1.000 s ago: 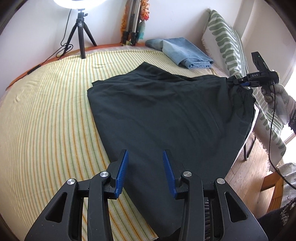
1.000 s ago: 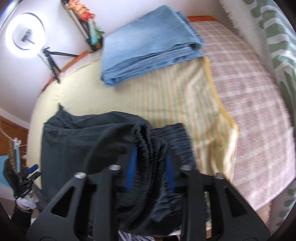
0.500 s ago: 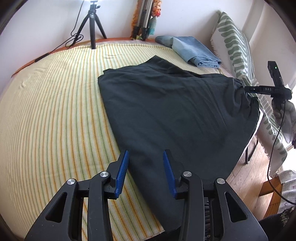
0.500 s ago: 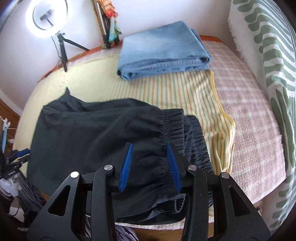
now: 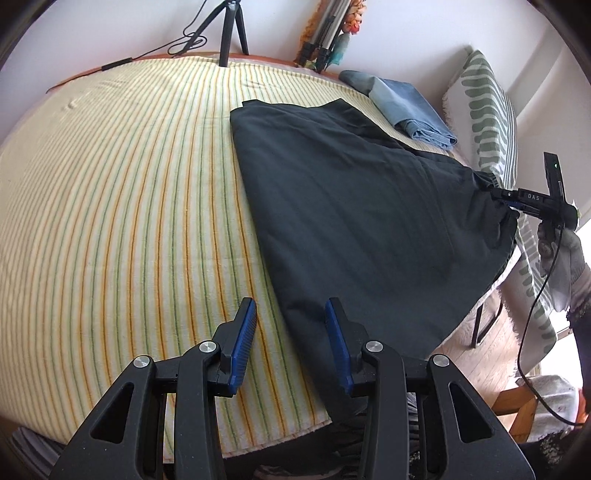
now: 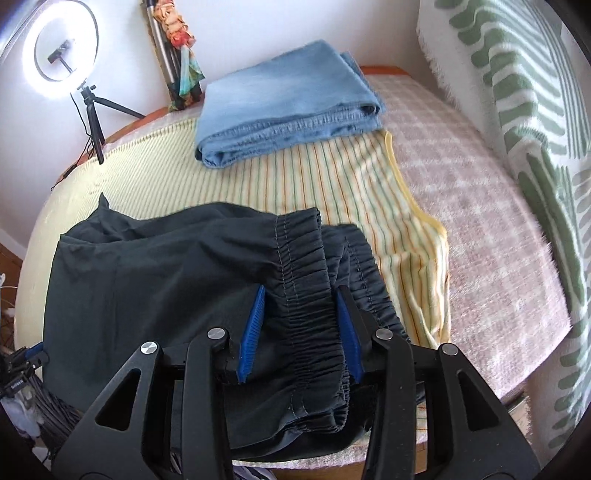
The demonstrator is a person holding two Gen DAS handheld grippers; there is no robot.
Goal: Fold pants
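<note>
1. While the left gripper (image 5: 290,341) hovers with jaws apart over the near edge of the pants (image 5: 354,206), nothing's grabbed there.
2. Right gripper (image 6: 301,326) has let go; the waistband (image 6: 306,280) now lies loose between its spread jaws.
3. Pants are flat on the bed (image 5: 110,192), ready for folding.
4. Folded jeans (image 6: 284,107) sit beyond.

White walls (image 6: 258,29). Bed covered with a yellow striped cloth (image 5: 110,192) over a pink checked blanket (image 6: 480,229). Lit ring light (image 6: 61,48) mounted on a black tripod (image 6: 94,122). Green-patterned white pillow (image 6: 524,92) propped at 1 side. Wooden floor (image 5: 495,343) seen beside the bed.
</note>
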